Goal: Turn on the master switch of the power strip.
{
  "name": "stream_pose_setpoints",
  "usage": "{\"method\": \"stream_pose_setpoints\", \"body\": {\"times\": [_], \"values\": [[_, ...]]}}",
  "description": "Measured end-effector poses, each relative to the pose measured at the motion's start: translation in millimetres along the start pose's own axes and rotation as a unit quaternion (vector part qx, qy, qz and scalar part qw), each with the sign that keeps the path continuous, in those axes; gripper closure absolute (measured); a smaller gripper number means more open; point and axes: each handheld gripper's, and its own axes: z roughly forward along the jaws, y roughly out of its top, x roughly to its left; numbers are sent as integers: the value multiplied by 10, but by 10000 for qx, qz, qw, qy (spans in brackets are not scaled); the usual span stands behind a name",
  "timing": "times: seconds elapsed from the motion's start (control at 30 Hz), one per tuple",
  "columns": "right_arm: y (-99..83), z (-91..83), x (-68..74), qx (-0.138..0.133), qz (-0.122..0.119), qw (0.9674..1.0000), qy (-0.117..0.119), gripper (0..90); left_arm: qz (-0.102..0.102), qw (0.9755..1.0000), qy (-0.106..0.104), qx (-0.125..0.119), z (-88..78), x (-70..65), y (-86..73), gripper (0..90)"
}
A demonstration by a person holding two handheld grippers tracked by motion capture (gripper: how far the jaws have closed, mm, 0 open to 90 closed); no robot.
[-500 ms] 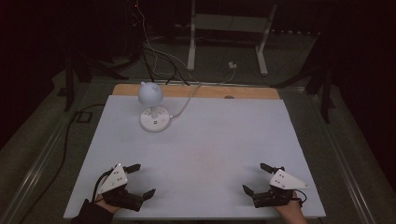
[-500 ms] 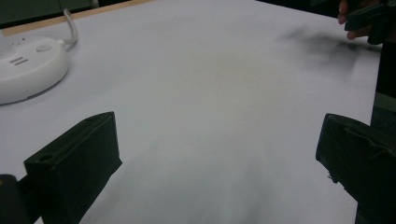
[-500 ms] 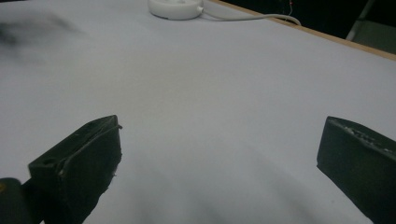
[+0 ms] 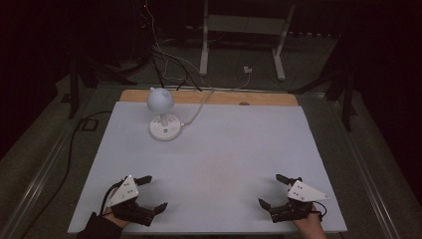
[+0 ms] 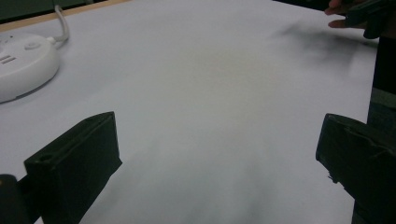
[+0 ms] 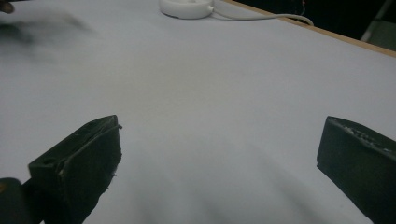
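My left gripper [image 4: 156, 192] rests near the front left edge of the white tabletop [image 4: 224, 159], open and empty. My right gripper [image 4: 269, 189] rests near the front right edge, also open and empty. In the left gripper view the jaws [image 5: 219, 140] stand wide apart over bare tabletop. The right gripper view shows its jaws [image 6: 219, 140] the same way. A white round socket hub [image 4: 164, 127] with a pale ball-shaped lamp [image 4: 159, 100] on it stands at the back left, far from both grippers.
A white cable [image 4: 199, 107] runs from the hub over the wooden back edge [image 4: 268, 98] to the floor. The hub [image 5: 23, 65] appears at the left gripper view's upper left, and the hub [image 6: 187, 7] at the right gripper view's top. Stand legs and cables lie beyond the table.
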Motion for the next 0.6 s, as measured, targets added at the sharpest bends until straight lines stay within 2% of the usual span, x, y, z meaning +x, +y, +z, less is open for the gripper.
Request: {"method": "stream_pose_setpoints", "body": {"times": [0.07, 0.1, 0.17, 0.2, 0.4, 0.6], "values": [[-2, 5, 17, -1, -18, 10000, -63, 0, 0, 10000, 3, 4, 4, 0, 4, 2], [4, 23, 4, 152, 62, 9998, 67, 0, -6, 10000, 13, 8, 6, 0, 5, 2], [15, 68, -40, 518, 400, 9968, 461, 0, -23, 10000, 4, 13, 16, -1, 7, 2], [6, 72, -37, 484, 468, 9965, 489, 0, -23, 10000, 4, 13, 16, -1, 7, 2], [44, 44, 14, 375, 278, 9986, 248, 0, -22, 9999, -88, 68, 54, -9, 38, 2], [58, 5, 3, 225, 334, 9990, 173, 0, -5, 9997, -204, 101, 85, -10, 104, 2]]}}
